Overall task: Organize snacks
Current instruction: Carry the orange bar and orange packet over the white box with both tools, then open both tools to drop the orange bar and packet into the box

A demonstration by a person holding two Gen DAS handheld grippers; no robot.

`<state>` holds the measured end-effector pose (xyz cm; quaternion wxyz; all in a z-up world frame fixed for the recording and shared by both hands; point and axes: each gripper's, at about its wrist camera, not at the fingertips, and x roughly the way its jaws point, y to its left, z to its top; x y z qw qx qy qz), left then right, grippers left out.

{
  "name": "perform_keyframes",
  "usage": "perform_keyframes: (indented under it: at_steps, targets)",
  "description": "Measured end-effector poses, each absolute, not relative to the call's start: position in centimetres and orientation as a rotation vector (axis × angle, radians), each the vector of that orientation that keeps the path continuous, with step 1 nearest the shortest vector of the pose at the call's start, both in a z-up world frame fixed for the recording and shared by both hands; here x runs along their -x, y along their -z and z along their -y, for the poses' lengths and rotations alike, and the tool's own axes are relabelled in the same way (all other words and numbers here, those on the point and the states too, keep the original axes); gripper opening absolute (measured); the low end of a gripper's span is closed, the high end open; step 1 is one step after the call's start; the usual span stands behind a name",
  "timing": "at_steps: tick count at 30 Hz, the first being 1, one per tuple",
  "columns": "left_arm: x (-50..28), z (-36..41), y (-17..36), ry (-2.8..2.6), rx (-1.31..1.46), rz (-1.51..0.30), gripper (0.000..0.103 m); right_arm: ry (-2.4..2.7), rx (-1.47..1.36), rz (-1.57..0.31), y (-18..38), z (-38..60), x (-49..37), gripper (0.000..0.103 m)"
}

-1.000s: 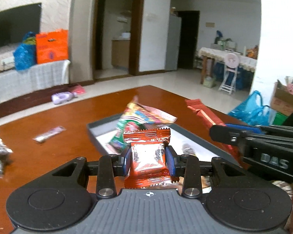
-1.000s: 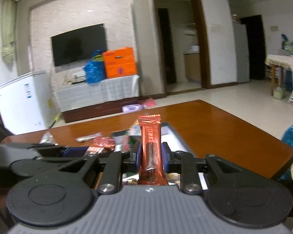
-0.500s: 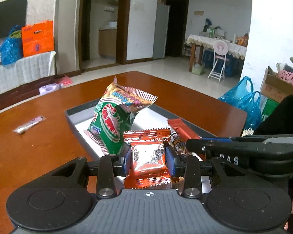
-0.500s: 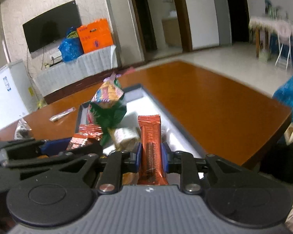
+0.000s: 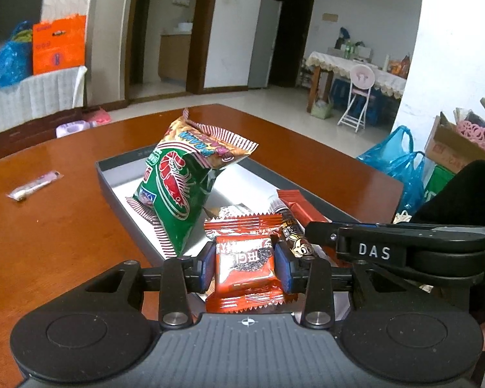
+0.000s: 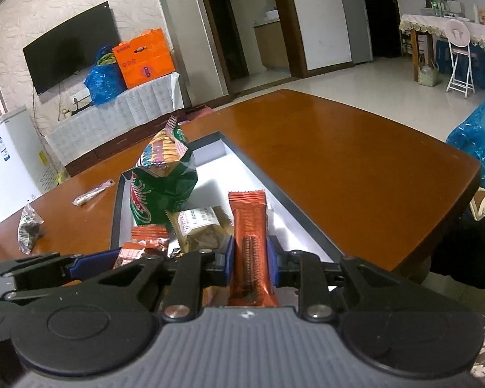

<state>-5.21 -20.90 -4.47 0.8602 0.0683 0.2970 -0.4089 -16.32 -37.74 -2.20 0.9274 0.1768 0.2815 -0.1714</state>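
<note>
A grey tray (image 5: 113, 177) with a white floor sits on the brown wooden table. My left gripper (image 5: 244, 266) is shut on a square red snack packet (image 5: 242, 224) just over the tray's near end. My right gripper (image 6: 250, 258) is shut on a long orange-red bar (image 6: 247, 213), which points up and away over the tray (image 6: 294, 207). The two grippers are side by side. In the tray a green prawn-cracker bag (image 5: 177, 187) stands upright, also seen in the right wrist view (image 6: 161, 184). The left gripper's red packet (image 6: 145, 242) shows at the lower left of the right wrist view.
The tray also holds a beige biscuit packet (image 6: 203, 226) and a dark candy stick (image 5: 294, 232). A thin pale sachet (image 5: 35, 186) and a silvery packet (image 6: 29, 226) lie on the table to the left. The table's edge (image 6: 436, 242) runs close on the right.
Both grippers came down and forward over the tray with their snacks still held. The green bag and tray now look larger and nearer in both views.
</note>
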Motion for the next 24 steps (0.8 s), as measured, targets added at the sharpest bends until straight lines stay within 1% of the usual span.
perform_keyframes:
  at_steps: [5,9,16,24]
  targets:
    - [5.09,20.75,4.66,0.860,-0.129,-0.624,0.040,0.357,-0.358,-0.577,2.38,37.58,15.82,0.022]
    - [4.97,20.62,4.67,0.855,-0.118,-0.626,0.051,0.365,-0.371,-0.583,2.43,37.75,15.98,0.022]
    - [4.87,20.60,4.59,0.845,-0.116,-0.618,0.055,0.371,-0.377,-0.574,2.61,37.83,15.78,0.022]
    - [4.73,20.42,4.57,0.835,-0.104,-0.624,0.064,0.385,-0.394,-0.570,2.70,38.14,15.89,0.022]
